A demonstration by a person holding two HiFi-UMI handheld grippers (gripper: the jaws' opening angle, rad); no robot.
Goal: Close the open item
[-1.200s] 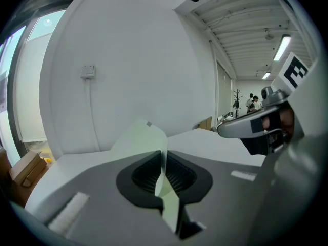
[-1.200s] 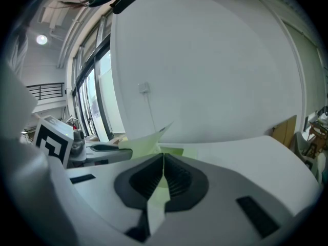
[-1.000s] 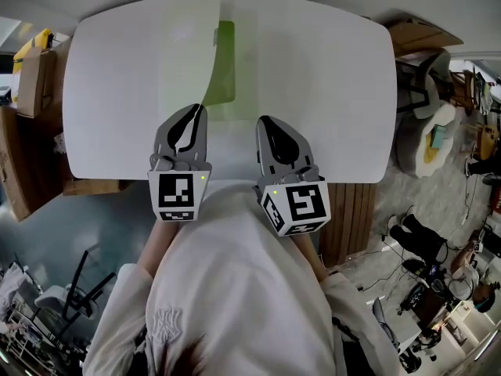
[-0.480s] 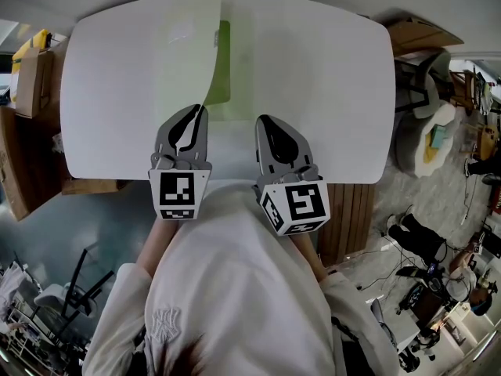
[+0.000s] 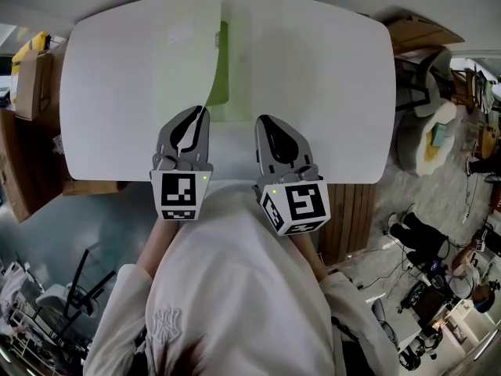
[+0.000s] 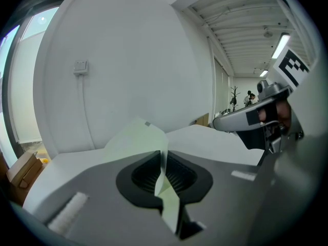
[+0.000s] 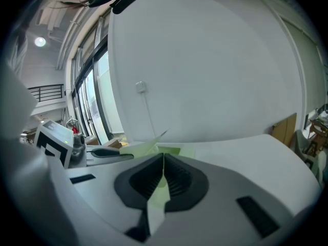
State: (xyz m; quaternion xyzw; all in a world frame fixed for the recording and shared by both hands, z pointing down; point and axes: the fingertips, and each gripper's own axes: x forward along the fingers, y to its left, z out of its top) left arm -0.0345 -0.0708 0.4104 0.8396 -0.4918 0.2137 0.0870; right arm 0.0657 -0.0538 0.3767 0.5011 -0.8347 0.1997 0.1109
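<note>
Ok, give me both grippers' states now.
Left gripper: shut on raised cover of green folder.
Right gripper: shut on that folder's lower sheet.

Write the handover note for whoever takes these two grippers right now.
Grippers: left gripper is shut on the near corner of the folder cover, holding it raised. The right gripper is shut on the near edge of the bottom leaf, which lies flat.
Things: the pale folder is open on the table, with a green sheet inside.
Done: both leaves gripped.
Left: lower the cover onto the bottom leaf, then let go.
</note>
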